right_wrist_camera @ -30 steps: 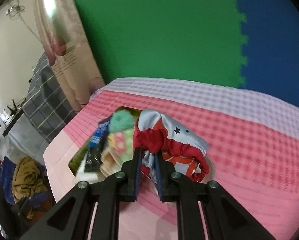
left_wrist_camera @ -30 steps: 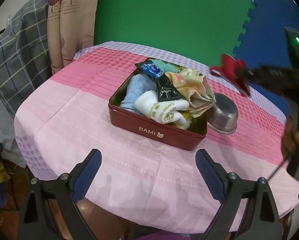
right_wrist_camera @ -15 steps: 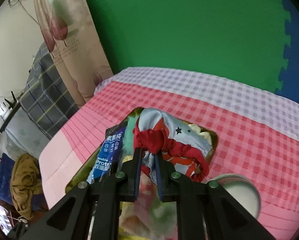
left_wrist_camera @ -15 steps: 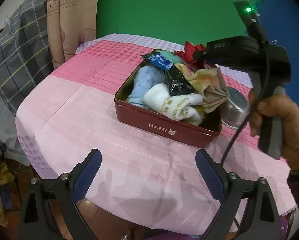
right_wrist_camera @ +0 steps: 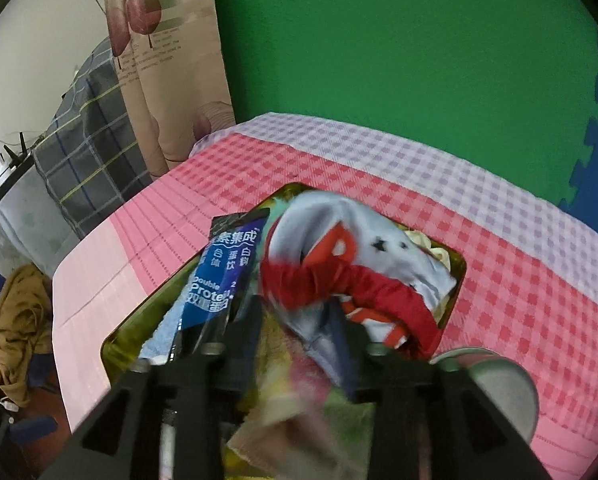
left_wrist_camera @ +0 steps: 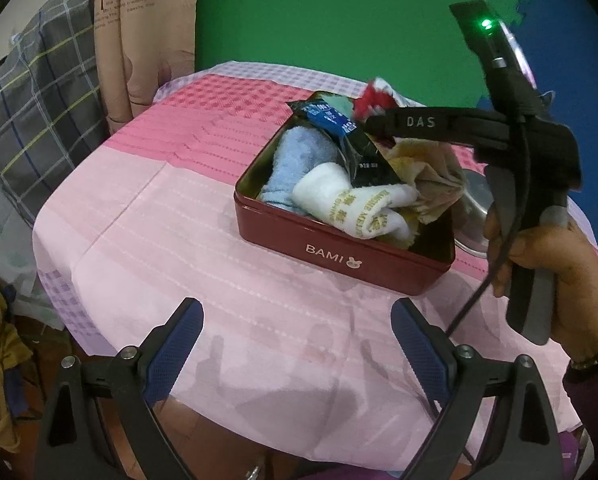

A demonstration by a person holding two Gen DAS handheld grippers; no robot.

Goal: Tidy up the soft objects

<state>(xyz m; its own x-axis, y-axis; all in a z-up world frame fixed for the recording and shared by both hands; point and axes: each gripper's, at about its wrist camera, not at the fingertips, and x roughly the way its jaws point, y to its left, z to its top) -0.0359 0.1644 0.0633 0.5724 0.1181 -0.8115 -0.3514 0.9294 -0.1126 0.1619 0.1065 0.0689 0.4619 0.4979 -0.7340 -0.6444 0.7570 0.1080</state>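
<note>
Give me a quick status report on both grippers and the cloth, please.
Left gripper open, empty, short of the tin. Right gripper opening over the tin, red-trimmed cloth dropping in. Tin crowded: socks, packet.

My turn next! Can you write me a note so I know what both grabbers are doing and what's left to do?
Left gripper: open, empty, hovering over the pink tablecloth in front of the red tin.
Right gripper: fingers spread, the red-and-blue cloth draped over them, above the tin's far end.
Done: blue towel, white socks, a patterned cloth and a snack packet already sit in the tin.
Left: get the cloth fully into the tin. A metal bowl stands beside it.
</note>
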